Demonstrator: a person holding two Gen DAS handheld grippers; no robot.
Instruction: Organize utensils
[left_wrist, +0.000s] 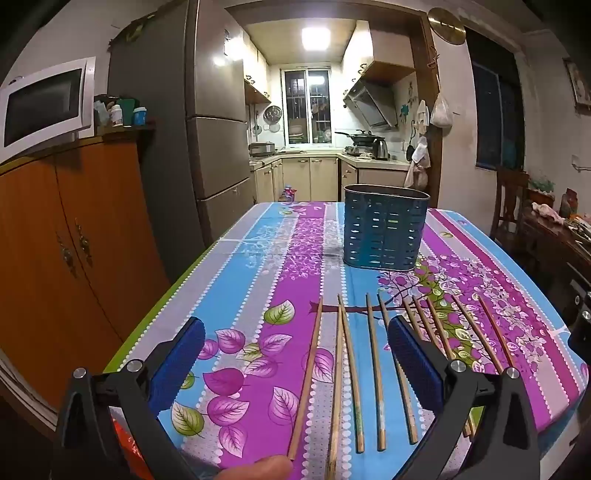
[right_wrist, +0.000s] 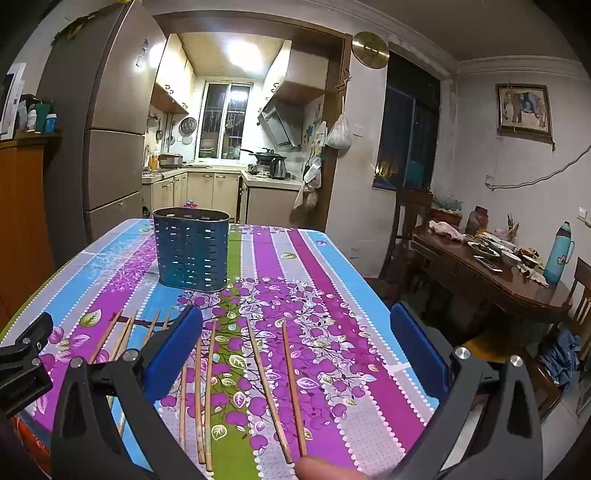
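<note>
Several wooden chopsticks (left_wrist: 375, 373) lie side by side on the flowered tablecloth (left_wrist: 266, 266), pointing away from me; they also show in the right wrist view (right_wrist: 271, 391). A blue perforated utensil holder (left_wrist: 384, 229) stands upright farther back on the table; it sits left of centre in the right wrist view (right_wrist: 191, 249). My left gripper (left_wrist: 295, 354) is open and empty, hovering above the left chopsticks. My right gripper (right_wrist: 295, 350) is open and empty above the right chopsticks. A fingertip shows at the bottom of each view.
An orange wooden cabinet (left_wrist: 55, 251) with a microwave (left_wrist: 44, 107) stands left of the table. A dark dining table (right_wrist: 491, 273) with dishes and a blue flask (right_wrist: 559, 251) stands to the right. The kitchen lies behind. The table's right edge (right_wrist: 373, 295) is close.
</note>
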